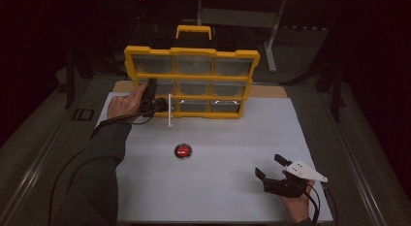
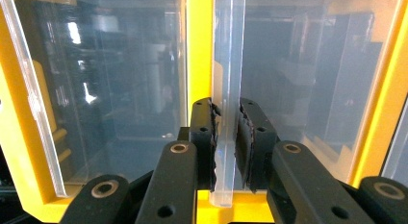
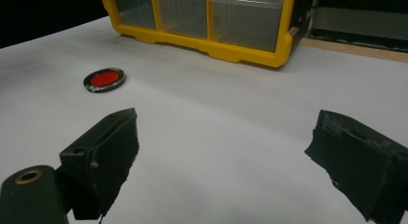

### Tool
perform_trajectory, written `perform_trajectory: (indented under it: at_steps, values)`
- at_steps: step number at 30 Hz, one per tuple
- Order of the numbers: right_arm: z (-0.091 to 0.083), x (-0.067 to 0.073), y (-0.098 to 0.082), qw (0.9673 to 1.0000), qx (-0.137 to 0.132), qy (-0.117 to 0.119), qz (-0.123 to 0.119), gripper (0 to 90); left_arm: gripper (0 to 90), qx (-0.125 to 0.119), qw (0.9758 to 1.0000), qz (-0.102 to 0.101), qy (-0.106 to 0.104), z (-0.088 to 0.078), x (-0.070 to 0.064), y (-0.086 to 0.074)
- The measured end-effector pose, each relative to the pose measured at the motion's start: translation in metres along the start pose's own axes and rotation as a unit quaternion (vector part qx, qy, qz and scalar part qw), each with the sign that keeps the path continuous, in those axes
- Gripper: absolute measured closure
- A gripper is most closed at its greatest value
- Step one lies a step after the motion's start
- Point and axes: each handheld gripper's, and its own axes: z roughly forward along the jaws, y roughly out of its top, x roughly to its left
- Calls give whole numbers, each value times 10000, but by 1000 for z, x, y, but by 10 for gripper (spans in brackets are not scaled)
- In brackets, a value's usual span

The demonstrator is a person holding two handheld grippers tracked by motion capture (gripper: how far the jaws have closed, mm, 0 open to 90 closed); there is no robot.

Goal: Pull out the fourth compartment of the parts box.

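A yellow organizer (image 1: 191, 52) with several clear drawers stands upright at the back of the white table (image 1: 218, 197). My left gripper (image 1: 164, 107) is at its bottom left drawer, shut on that drawer's clear plastic handle (image 1: 169, 111). In the left gripper view both pads (image 2: 250, 137) press on the upright clear handle (image 2: 227, 65) in front of the yellow frame (image 2: 199, 51). My right gripper (image 1: 271, 168) rests low near the table's front right, jaws wide open with nothing between them (image 3: 223, 137). A small round red disc (image 1: 183, 151) lies flat mid-table, left of and beyond the right gripper (image 3: 104, 80).
The organizer's yellow carry handle (image 1: 194, 29) rises behind it. A wooden board edge (image 1: 269, 91) shows under the table sheet at the back right. Grey floor and dark stands surround the table. The organizer's lower edge (image 3: 211, 45) is far ahead of the right gripper.
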Motion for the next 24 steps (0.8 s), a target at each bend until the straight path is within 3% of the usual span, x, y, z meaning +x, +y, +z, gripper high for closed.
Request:
perform_trajectory:
  at_steps: [24]
  values:
    - [0, 0, 0, 10000, -7, 17, 5, 88, 795, -77, 9999, 0, 107, -14, -5, -2]
